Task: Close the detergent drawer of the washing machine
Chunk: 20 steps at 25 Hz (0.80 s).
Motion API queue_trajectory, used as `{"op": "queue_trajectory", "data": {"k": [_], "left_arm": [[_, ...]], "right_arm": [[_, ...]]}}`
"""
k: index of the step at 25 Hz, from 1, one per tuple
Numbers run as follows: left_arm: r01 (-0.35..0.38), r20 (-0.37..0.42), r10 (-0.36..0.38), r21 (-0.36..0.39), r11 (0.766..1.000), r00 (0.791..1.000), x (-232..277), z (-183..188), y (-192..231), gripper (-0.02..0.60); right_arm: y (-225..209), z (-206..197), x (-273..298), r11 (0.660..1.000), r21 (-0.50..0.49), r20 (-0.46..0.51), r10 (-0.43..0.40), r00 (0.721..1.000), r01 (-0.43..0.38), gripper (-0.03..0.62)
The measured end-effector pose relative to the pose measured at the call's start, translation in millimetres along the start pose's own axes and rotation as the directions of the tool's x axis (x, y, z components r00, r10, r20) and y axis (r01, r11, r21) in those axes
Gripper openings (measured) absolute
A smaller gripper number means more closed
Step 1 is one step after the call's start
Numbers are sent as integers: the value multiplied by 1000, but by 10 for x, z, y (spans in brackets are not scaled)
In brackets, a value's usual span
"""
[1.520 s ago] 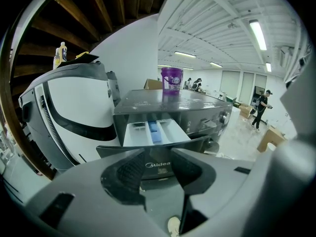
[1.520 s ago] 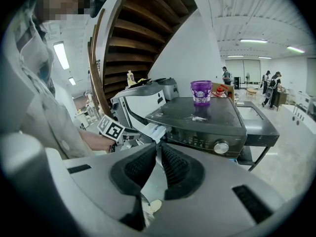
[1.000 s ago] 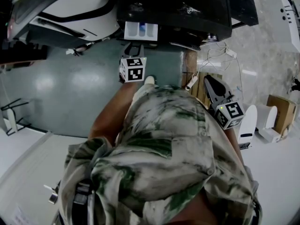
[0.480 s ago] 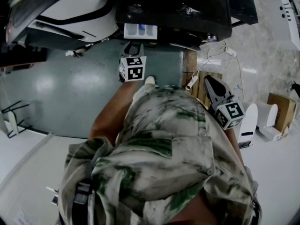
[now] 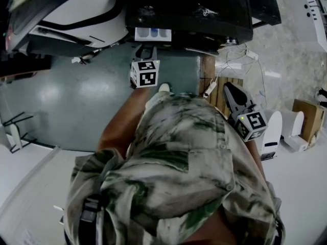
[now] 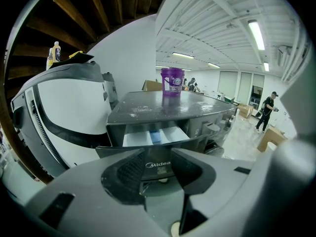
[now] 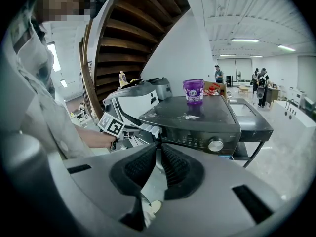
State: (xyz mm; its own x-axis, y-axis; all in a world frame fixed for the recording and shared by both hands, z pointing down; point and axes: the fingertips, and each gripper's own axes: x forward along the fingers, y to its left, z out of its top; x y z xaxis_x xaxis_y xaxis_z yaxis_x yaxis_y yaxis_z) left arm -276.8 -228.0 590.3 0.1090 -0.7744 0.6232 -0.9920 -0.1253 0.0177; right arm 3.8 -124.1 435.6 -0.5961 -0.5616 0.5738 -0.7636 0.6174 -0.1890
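Observation:
The dark washing machine (image 5: pixel 194 9) stands ahead of me, and its white detergent drawer (image 5: pixel 152 33) sticks out a short way from the front. My left gripper (image 5: pixel 145 49) is right in front of the drawer. In the left gripper view the drawer's white compartments (image 6: pixel 153 136) show above its dark front panel (image 6: pixel 159 165), and my left gripper (image 6: pixel 158 169) is open with that panel just beyond the gap. My right gripper (image 5: pixel 228 87) hangs shut at my right side, away from the machine; its pads (image 7: pixel 170 164) meet with nothing between them.
A purple cup (image 6: pixel 172 81) stands on the machine's lid. A white and black appliance (image 5: pixel 76 9) is close on the left. A wooden pallet (image 5: pixel 217 93), cables and a cardboard box (image 5: pixel 305 119) lie on the right. A person (image 6: pixel 269 110) stands far back.
The drawer has slid further into the machine, with less of its white tray showing. My left gripper stays against it. The right gripper has barely moved.

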Motion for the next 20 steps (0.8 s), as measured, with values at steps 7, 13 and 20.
{"op": "queue_trajectory", "data": {"k": [7, 13, 20], "left_arm": [[4, 1, -4, 3, 1000, 1000, 72, 53, 24, 175], [7, -1, -7, 7, 1000, 1000, 116, 90, 40, 175], [11, 0, -11, 13, 1000, 1000, 175, 131, 59, 175]], "right_arm": [[-40, 33, 27, 1000, 7, 3, -16, 1000, 16, 55], [-62, 60, 43, 1000, 6, 4, -25, 1000, 25, 55], [-76, 72, 73, 999, 9, 1, -33, 999, 33, 55]]}}
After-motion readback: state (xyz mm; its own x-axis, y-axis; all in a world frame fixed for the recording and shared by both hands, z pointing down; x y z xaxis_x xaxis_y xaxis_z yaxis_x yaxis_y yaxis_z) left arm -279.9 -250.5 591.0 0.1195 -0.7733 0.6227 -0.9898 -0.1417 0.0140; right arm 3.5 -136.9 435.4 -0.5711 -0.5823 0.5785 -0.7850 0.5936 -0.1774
